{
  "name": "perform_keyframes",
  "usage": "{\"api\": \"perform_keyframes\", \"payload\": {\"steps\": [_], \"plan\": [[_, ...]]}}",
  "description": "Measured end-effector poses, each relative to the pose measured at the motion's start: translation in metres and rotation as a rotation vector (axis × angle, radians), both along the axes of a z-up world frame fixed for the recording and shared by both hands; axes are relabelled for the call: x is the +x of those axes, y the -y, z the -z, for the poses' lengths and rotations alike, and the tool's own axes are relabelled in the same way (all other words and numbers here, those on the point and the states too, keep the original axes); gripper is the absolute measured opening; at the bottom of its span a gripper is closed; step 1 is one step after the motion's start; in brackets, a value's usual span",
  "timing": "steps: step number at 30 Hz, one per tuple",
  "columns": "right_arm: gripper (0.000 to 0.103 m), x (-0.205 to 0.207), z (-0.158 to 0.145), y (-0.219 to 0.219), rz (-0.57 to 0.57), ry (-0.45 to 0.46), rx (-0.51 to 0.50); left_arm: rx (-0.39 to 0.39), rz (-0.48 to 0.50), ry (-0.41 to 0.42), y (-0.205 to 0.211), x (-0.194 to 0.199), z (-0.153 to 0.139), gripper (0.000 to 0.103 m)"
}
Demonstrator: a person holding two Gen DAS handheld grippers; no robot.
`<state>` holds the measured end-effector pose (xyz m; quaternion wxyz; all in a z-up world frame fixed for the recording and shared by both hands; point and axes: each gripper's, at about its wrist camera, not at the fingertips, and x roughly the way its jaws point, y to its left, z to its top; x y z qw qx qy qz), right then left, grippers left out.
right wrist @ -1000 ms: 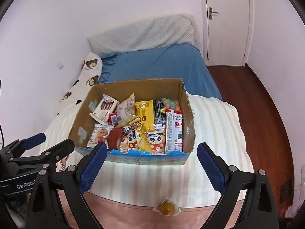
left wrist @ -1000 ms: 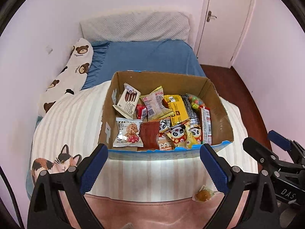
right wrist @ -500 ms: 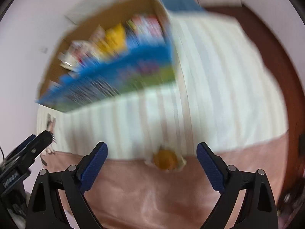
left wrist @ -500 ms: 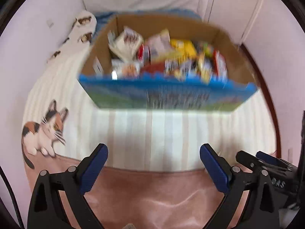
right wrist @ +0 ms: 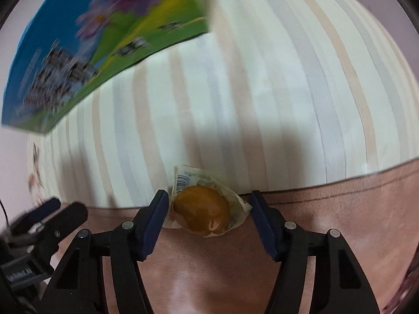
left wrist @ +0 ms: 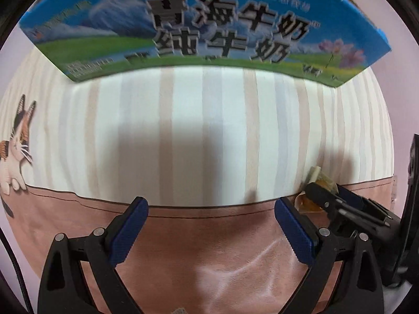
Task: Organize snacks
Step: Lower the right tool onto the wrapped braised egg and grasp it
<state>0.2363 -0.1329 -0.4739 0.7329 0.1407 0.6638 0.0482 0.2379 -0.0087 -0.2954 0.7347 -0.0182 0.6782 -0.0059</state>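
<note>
A clear-wrapped orange snack (right wrist: 203, 209) lies on the bed cover at the seam between striped and pink fabric. My right gripper (right wrist: 208, 206) is open, low over the cover, with its fingers on either side of the snack, the left pad touching the wrapper. The snack also shows in the left wrist view (left wrist: 318, 191), partly hidden by the right gripper's fingers (left wrist: 340, 204). My left gripper (left wrist: 210, 219) is open and empty, low over the cover to the left. The milk carton box (left wrist: 199, 26) that holds the snacks stands behind; its contents are hidden.
The box's printed front wall (right wrist: 86, 60) rises close ahead on the striped cover (left wrist: 209, 130). A cat print (left wrist: 15, 151) is at the left. The pink band (right wrist: 209, 274) of the cover runs under both grippers.
Both grippers have dropped low and moved forward toward the cover. The right gripper's fingers have narrowed and now straddle the wrapped snack. The box now fills the top of both views.
</note>
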Motion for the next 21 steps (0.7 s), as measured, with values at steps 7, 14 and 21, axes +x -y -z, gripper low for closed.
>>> {"api": "perform_keyframes", "payload": {"steps": [7, 14, 21], "plan": [[0.054, -0.010, -0.010, -0.013, -0.050, 0.036, -0.014, -0.056, 0.019, -0.031, 0.011, -0.012, 0.007, 0.099], [0.053, -0.020, -0.020, -0.007, -0.037, 0.041, 0.028, -0.093, 0.022, -0.046, 0.011, -0.018, 0.003, 0.099], [0.036, -0.022, -0.062, 0.007, -0.026, 0.092, 0.093, -0.141, 0.049, -0.004, 0.016, -0.021, -0.033, 0.099]]}}
